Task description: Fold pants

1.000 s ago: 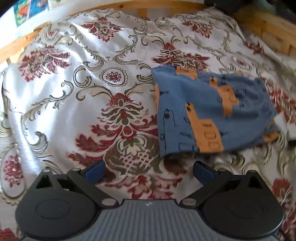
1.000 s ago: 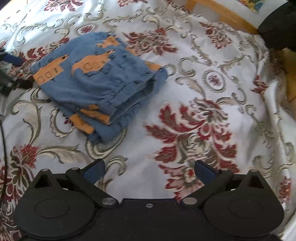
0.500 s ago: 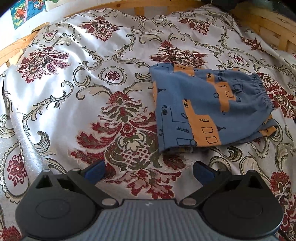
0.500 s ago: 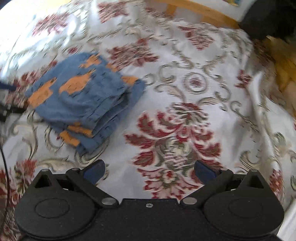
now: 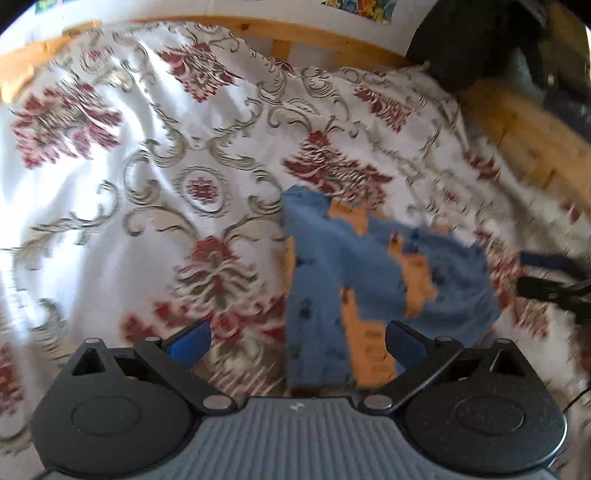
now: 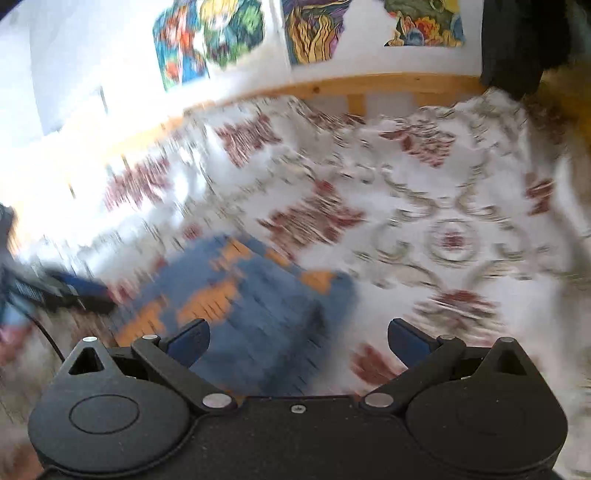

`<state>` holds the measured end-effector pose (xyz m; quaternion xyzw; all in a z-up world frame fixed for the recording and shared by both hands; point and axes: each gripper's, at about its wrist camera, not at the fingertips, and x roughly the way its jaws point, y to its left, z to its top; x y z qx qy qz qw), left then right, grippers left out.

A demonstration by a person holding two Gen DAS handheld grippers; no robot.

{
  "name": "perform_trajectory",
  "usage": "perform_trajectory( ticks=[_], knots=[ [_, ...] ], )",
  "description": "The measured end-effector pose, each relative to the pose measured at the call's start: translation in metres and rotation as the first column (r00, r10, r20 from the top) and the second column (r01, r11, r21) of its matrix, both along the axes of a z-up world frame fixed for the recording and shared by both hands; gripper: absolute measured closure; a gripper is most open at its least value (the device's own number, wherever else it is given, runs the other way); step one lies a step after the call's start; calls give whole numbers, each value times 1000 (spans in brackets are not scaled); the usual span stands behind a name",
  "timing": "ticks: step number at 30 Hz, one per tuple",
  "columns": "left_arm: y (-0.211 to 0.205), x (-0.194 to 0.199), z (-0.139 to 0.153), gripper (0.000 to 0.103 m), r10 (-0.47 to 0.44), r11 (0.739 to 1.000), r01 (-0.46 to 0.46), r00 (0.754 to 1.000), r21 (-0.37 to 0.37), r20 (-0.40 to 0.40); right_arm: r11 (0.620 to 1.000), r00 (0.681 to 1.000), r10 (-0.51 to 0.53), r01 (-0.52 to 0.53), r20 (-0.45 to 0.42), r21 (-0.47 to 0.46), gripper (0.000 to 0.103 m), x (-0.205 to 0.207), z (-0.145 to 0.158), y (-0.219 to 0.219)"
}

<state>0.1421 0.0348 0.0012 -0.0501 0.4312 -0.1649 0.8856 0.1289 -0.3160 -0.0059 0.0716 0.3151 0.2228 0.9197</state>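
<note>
A bed with a pale wooden frame [image 5: 332, 37] is covered by a white bedspread [image 5: 129, 155] printed with red flowers and grey scrolls; bright paintings [image 6: 221, 33] are pinned to the white wall behind, and a dark garment [image 6: 513, 40] hangs at the far corner. Both views are smeared by motion.

The blue pants [image 5: 369, 280], patterned with orange blocks, lie on the bedspread as a compact folded bundle, roughly rectangular. No leg is seen trailing loose, though blur leaves the layering uncertain.

Left gripper [image 5: 297, 341]: jaws spread wide, nothing held. The near edge of the pants is seen between its blue fingertips [image 5: 190, 341], nearer the right-hand one, apparently just below and ahead of the claw. Contact cannot be told.

Right gripper [image 6: 297, 341]: jaws likewise wide, empty. In its view the pants [image 6: 258, 314] lie low and left of centre, running under the left finger; the other gripper is glimpsed at the far left edge.

Step judged: folding looks finished or nearly so, with both claws off the cloth. If another fold is wanted, one free edge would need to be pinched at each end and carried over evenly; otherwise only flattening of the bundle is called for.
</note>
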Motion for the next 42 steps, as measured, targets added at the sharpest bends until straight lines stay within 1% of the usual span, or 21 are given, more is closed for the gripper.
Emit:
perform_trajectory(
  ticks=[3,5,7,9,10,11,12,13,14,15,17,20,25,29,32,36,37,38,39,41,42],
  knots=[
    [4,15,-10,0,11,997,-13,999,-71,-36,983,997,-28,41,-73,176,2,33,-10,-1],
    [7,24,-18,2,21,993,-28,997,-112,-70,965,989,-61,92,-132,244,7,51,-20,-5],
    [8,29,-24,7,3,989,-18,995,-148,-102,966,983,-65,105,-171,238,13,62,-30,-6],
    [7,30,-28,12,-10,989,-6,994,-145,-110,971,980,-80,118,-184,210,26,69,-39,-6],
    [5,29,-28,18,-15,992,2,995,-127,-102,968,978,-95,134,-185,214,30,69,-42,-8],
    [4,27,-29,30,-22,994,13,995,-104,-93,963,975,-115,156,-190,221,43,68,-44,-9],
    [1,26,-29,38,-28,997,22,996,-76,-87,957,972,-127,172,-198,233,60,68,-45,-10],
    [-1,25,-29,54,-40,997,34,995,-63,-86,954,970,-128,177,-205,244,65,67,-47,-9],
    [-2,24,-28,67,-61,995,54,994,-80,-92,954,971,-130,178,-202,242,70,66,-48,-7],
    [-4,24,-27,68,-63,994,55,994,-90,-94,957,973,-131,175,-192,231,74,66,-48,-4],
    [-10,22,-21,77,-64,997,60,995,-56,-77,966,977,-137,169,-165,197,77,62,-43,1],
    [-14,19,-10,83,-56,998,54,997,-45,-54,975,983,-147,163,-110,153,82,58,-26,8],
    [-23,22,13,84,-63,997,65,997,-47,33,992,993,-116,115,26,46,85,64,13,23],
    [-34,37,25,84,-47,998,52,993,-44,107,992,988,-122,121,91,18,85,84,35,25],
    [-36,56,18,83,-12,997,18,997,-79,80,990,988,-142,141,65,10,85,107,34,22],
    [-31,76,-11,82,31,995,-32,999,-91,-11,987,988,-156,156,-12,-26,83,131,9,25],
    [-28,76,-18,78,37,995,-40,999,-94,-29,986,986,-163,162,-20,-39,82,133,4,28],
    [-25,75,-21,69,47,994,-50,998,-94,-39,984,985,-174,172,-21,-55,77,133,0,29],
    [-21,73,-23,65,62,994,-65,997,-92,-36,981,983,-184,183,-19,-63,70,131,-1,29],
    [-16,67,-21,43,85,993,-86,996,-75,-19,976,978,-207,206,-2,-63,64,122,2,27],
    [-15,65,-19,39,92,994,-93,996,-60,-11,975,977,-213,214,11,-62,56,116,5,26]
  ],
)
